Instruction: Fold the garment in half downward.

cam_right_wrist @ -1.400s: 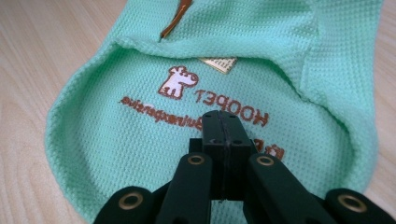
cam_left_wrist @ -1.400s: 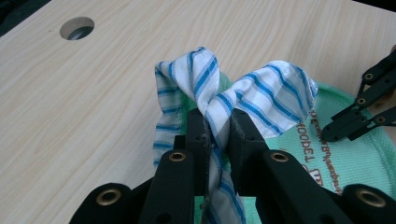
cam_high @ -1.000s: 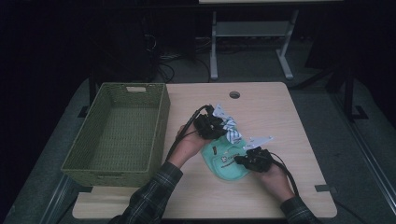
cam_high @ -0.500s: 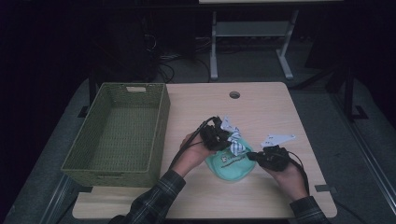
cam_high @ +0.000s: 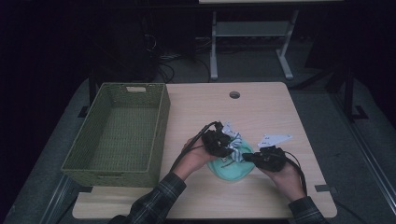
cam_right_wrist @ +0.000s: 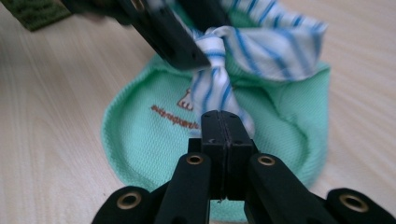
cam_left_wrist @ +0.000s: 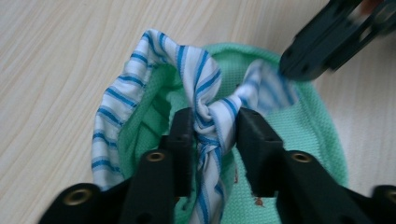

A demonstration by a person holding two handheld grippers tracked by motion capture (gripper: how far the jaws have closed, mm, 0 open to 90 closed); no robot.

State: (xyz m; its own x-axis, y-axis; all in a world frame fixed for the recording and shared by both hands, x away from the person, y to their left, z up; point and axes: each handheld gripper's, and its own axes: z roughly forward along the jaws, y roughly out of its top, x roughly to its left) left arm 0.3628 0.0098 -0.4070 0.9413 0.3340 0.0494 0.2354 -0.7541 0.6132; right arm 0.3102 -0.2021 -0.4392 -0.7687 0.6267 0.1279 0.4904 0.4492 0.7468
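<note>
A mint-green fabric pouch (cam_high: 229,170) with an orange print lies on the wooden table (cam_high: 261,107) between my hands. A white cloth strip with blue stripes (cam_left_wrist: 187,70) is looped on top of it and tied in a knot (cam_left_wrist: 212,123). My left gripper (cam_left_wrist: 215,135) has the knot between its jaws; they have just been opening, and the pads stand at the knot's sides. My right gripper (cam_right_wrist: 226,123) is shut on the strip's loose end and holds it out to the right. In the high view the left gripper (cam_high: 223,147) and the right gripper (cam_high: 252,157) meet over the pouch.
An empty green woven basket (cam_high: 161,126) stands at the table's left side, close to my left forearm. A round cable hole (cam_high: 234,94) is in the tabletop at the back. The table's near edge lies just behind my wrists.
My left gripper came down and toward me onto the pouch, and its jaws have spread. My right gripper drew a little to the right with the strip's end.
</note>
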